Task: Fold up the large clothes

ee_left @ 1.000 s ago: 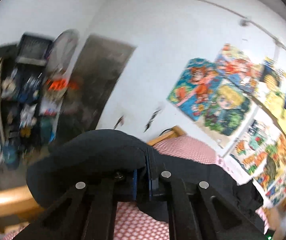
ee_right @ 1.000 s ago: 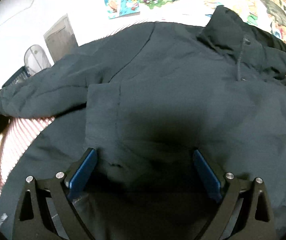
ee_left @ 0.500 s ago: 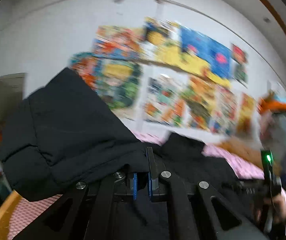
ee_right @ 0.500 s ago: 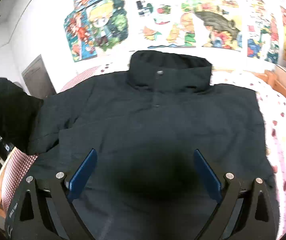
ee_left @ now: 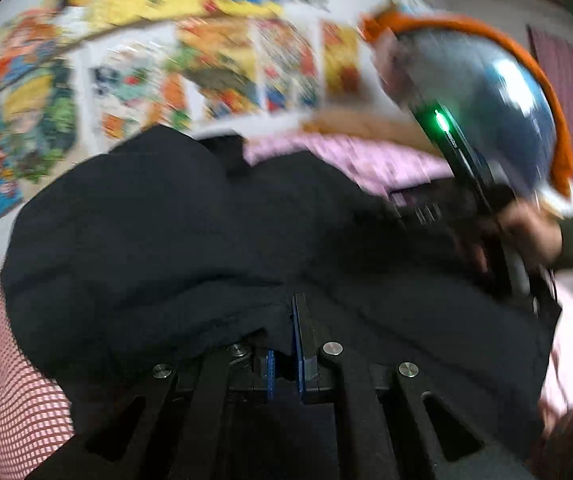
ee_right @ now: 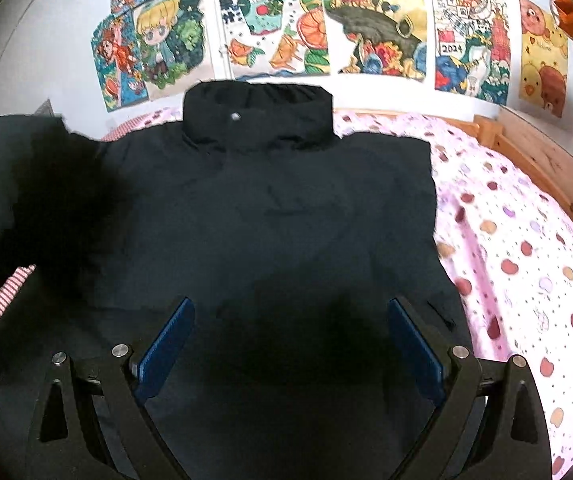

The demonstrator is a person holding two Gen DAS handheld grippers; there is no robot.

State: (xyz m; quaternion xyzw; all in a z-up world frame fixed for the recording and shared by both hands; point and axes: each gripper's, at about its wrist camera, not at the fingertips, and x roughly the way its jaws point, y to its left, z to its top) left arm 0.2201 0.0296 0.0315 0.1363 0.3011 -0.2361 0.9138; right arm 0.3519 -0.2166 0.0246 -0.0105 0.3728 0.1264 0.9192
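Looking across the bed from its left edge, I take the black jacket [ee_right: 286, 216] as my landmark: it lies spread flat over the bedding, collar [ee_right: 258, 116] toward the poster wall and hem toward me. Left of the jacket's body a strip of red-and-white checked sheet [ee_right: 2, 288] shows, and above that strip the left sleeve [ee_right: 34, 184] is lifted off the bed and doubled inward over the jacket's left shoulder. My left gripper [ee_left: 292, 344] has that sleeve: its blue-padded jaws are pressed almost together with a fold of the black fabric [ee_left: 190, 248] pinched between them, the cloth bulging up and over the tongs. That view is heavily blurred, so I cannot tell exactly which part of the cuff is in the pinch. Over the middle of the jacket's lower half my right gripper [ee_right: 289, 340] hangs with its jaws spread wide and nothing between them; I cannot tell whether the pads [ee_right: 166, 344] brush the fabric below. Behind the jacket's collar a row of bright cartoon posters [ee_right: 370, 20] covers the white wall. Right of the jacket the pink sheet with printed apples [ee_right: 518, 264] lies bare, bounded by the wooden bed frame [ee_right: 542, 164]. In the left wrist view a hand [ee_left: 526, 232] in a dark green sleeve grips the right tool's handle at the jacket's far right.
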